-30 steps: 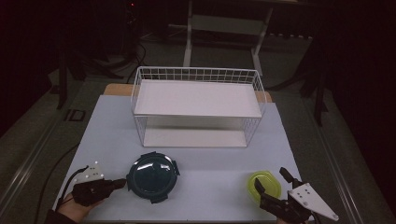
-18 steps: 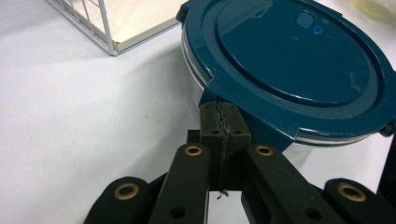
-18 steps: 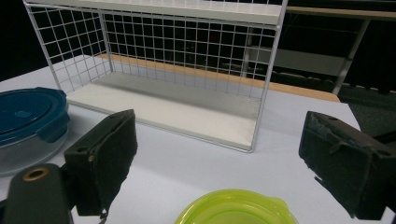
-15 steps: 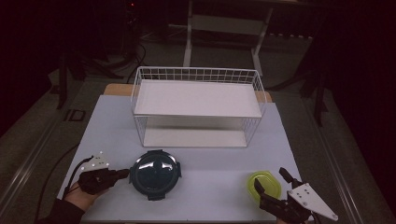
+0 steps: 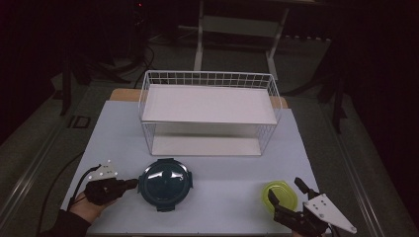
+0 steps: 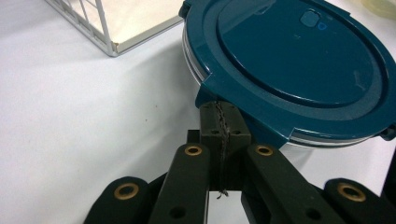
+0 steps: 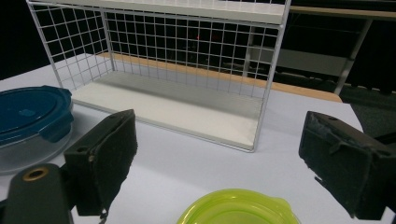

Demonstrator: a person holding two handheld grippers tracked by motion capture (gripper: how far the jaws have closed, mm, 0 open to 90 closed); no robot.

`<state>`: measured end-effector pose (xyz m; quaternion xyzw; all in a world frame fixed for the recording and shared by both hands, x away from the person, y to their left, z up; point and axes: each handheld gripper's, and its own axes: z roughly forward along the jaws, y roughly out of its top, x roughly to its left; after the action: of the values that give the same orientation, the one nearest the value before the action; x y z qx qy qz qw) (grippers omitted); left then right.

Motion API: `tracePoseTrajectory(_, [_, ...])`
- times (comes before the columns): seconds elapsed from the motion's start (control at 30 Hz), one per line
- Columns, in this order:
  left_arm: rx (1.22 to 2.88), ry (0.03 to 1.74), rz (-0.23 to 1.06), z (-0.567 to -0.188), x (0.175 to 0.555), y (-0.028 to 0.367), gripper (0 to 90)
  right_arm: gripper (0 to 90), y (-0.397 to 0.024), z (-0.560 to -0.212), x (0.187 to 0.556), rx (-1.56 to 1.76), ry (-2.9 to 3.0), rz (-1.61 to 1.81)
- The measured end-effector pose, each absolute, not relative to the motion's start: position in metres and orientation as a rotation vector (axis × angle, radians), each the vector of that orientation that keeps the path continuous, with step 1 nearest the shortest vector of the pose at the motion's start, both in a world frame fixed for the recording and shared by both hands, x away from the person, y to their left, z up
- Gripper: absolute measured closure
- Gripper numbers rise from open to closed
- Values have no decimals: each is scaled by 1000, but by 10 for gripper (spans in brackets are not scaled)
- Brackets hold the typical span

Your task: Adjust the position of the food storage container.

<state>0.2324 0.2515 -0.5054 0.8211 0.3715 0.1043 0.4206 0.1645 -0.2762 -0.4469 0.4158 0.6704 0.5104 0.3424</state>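
Left tongs [image 6: 219, 121] closed – tips at the blue-lidded container's [image 6: 289, 60] latch tab | right tongs [image 7: 219, 163] wide open (holding nothing) – green lid [image 7: 238, 207] between them

Right gripper [image 7: 219, 172] jaws stand wide apart, black pads facing each other, nothing between them but open table. Rim of a lime-green lid [image 7: 238, 207] low and near, between the jaws, touching neither pad. Far side: white wire rack [image 7: 187, 70] with a white lower shelf, standing on the pale table [image 7: 289, 121]. Left edge: round container with a dark blue lid [image 7: 30, 114], clear wall below the lid, near the rack's left corner but apart from it
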Motion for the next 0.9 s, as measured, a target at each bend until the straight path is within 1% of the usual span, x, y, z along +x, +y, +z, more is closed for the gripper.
tracePoseTrajectory(0.43, [2069,906,237,-505,247,226,892,112,-276,-448,165,1086,1756,1329])
tracePoseTrajectory(0.9, [2084,869,202,-504,251,204,892,113,-276,-448,166,1090,1756,1327])
